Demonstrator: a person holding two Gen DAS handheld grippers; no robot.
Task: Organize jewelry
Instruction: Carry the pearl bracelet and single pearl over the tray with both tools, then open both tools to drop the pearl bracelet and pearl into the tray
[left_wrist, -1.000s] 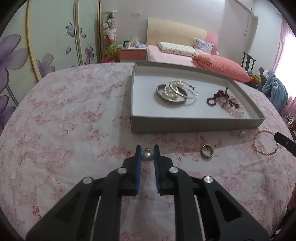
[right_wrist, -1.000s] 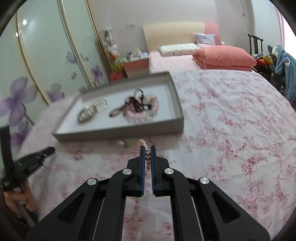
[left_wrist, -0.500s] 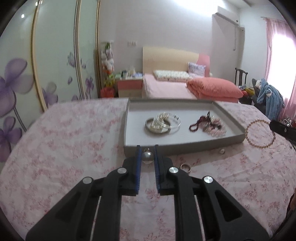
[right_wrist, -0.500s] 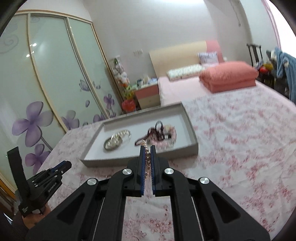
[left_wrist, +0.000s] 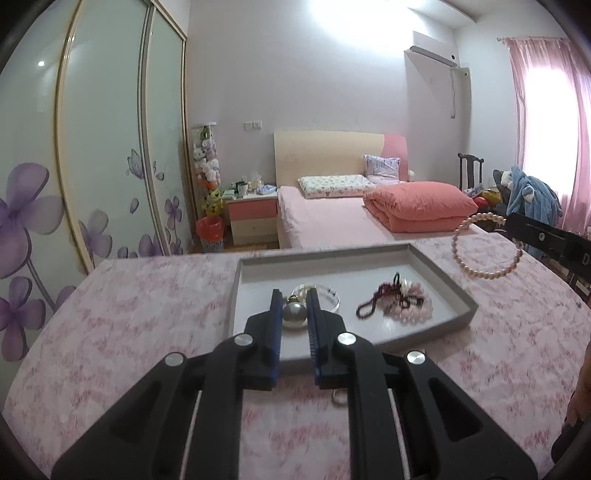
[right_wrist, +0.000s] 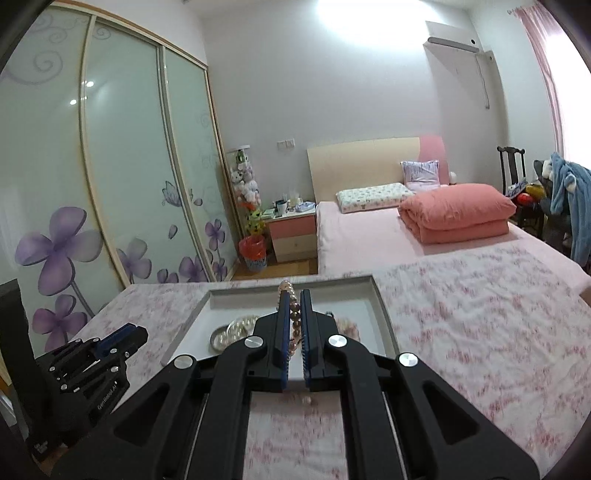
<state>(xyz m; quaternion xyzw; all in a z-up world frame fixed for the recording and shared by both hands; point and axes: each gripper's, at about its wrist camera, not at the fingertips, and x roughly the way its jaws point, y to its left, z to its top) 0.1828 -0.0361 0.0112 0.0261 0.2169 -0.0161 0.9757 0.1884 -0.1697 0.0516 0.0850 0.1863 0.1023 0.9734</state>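
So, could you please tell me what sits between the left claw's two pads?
A silver ball pendant is pinched between the left claw pads, above the grey tray; the left wrist view shows it.

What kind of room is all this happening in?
Most likely a home bedroom: a made bed with a folded coral quilt, a pink bedside cabinet, and sliding wardrobe doors painted with purple flowers.

Black left gripper (left_wrist: 294, 301) with blue pads (left_wrist: 275, 314) encloses a silver-grey pearl pendant (left_wrist: 294, 316); black right gripper (right_wrist: 294, 302), also blue-padded, encloses a pale pink pearl bracelet (left_wrist: 480, 273). Grey tray (left_wrist: 436, 264) at 12 o'clock holds silver bangles (left_wrist: 332, 295) and dark red beads (left_wrist: 373, 299) beside pink ones. White tablecloth (left_wrist: 129, 314) bears a pink floral print. Wardrobe doors (right_wrist: 122, 166) show purple flowers; folded quilt (left_wrist: 417, 206) is coral.
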